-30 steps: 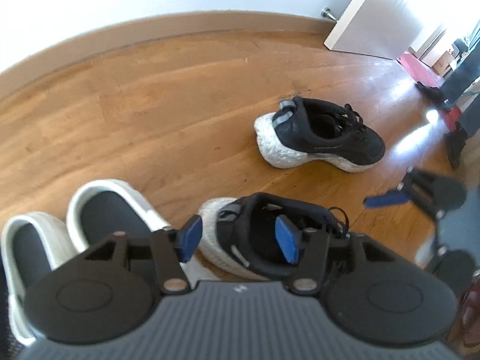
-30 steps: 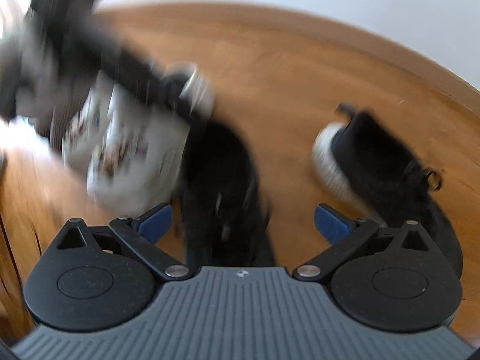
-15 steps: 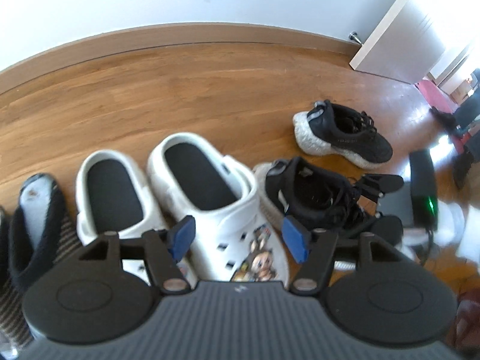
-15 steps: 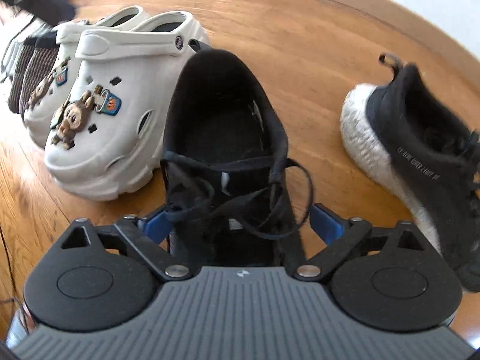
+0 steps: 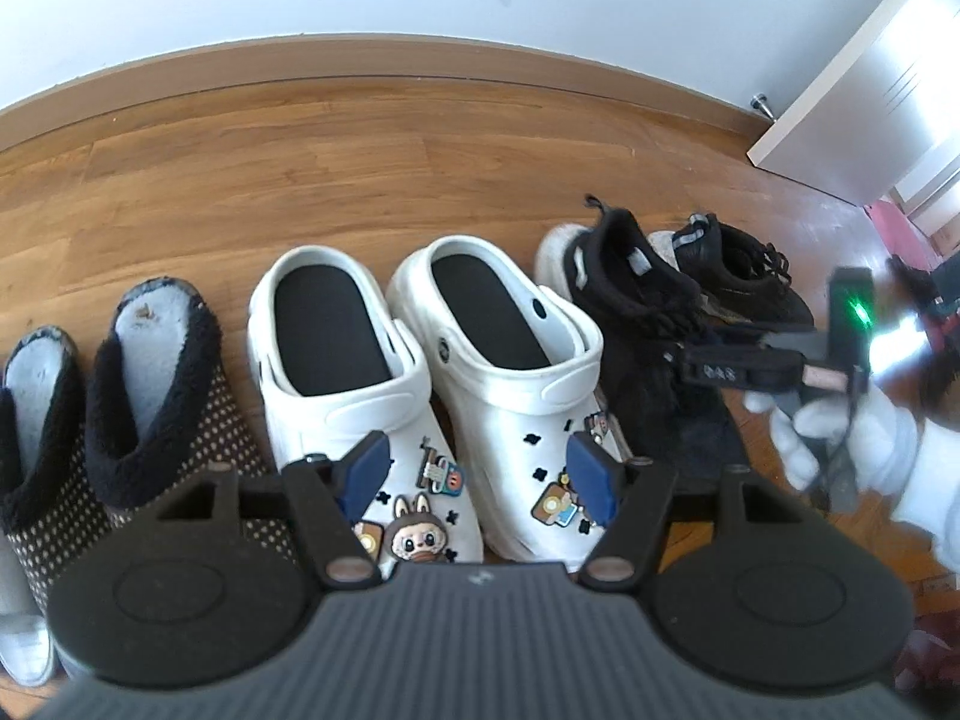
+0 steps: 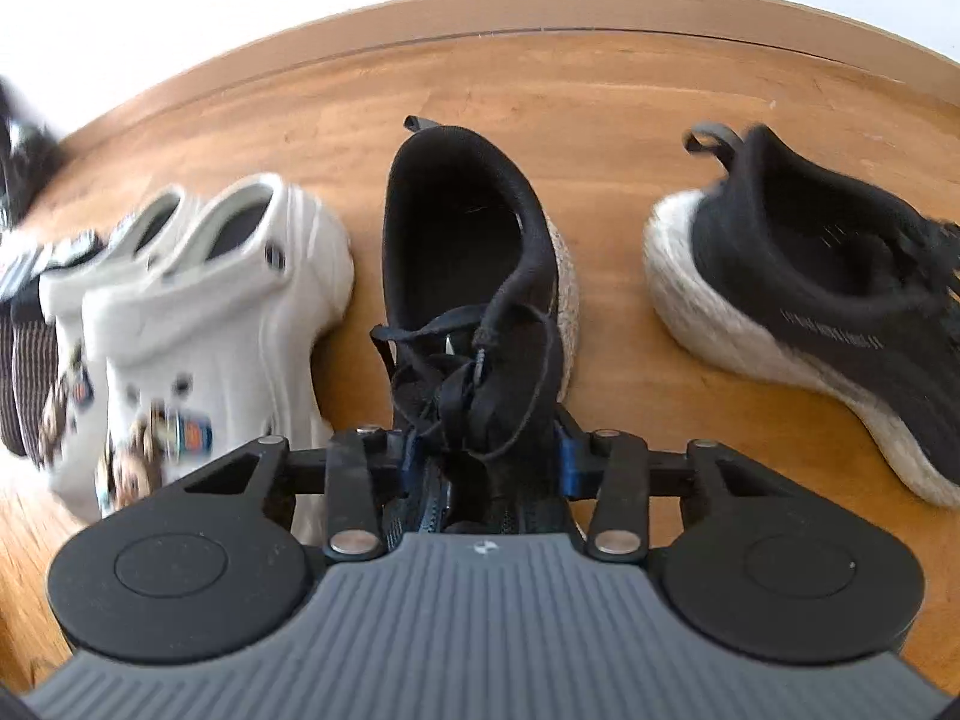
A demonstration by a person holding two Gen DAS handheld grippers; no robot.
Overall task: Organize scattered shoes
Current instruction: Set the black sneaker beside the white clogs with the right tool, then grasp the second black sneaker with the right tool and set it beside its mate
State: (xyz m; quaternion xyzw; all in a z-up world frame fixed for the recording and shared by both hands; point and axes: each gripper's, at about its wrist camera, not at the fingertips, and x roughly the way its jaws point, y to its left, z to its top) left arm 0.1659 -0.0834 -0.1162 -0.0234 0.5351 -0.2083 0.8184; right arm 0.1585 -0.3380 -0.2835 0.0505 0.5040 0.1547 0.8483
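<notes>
A row of shoes stands on the wooden floor: two dotted fur-lined slippers, two white clogs with charms, then a black sneaker. My left gripper is open and empty above the clogs' toes. My right gripper is shut on the toe of that black sneaker, which sits beside the right clog. The second black sneaker lies apart to the right, angled away; it also shows in the left wrist view.
A wooden baseboard and a white wall run behind the shoes. A white door with a doorstop stands at the far right. The gloved hand holding the right gripper shows at the right of the left wrist view.
My right gripper has closed on the black sneaker's toe; half a second ago its jaws were wide open around it. My left gripper has pulled back, open, bringing the whole shoe row into view.
</notes>
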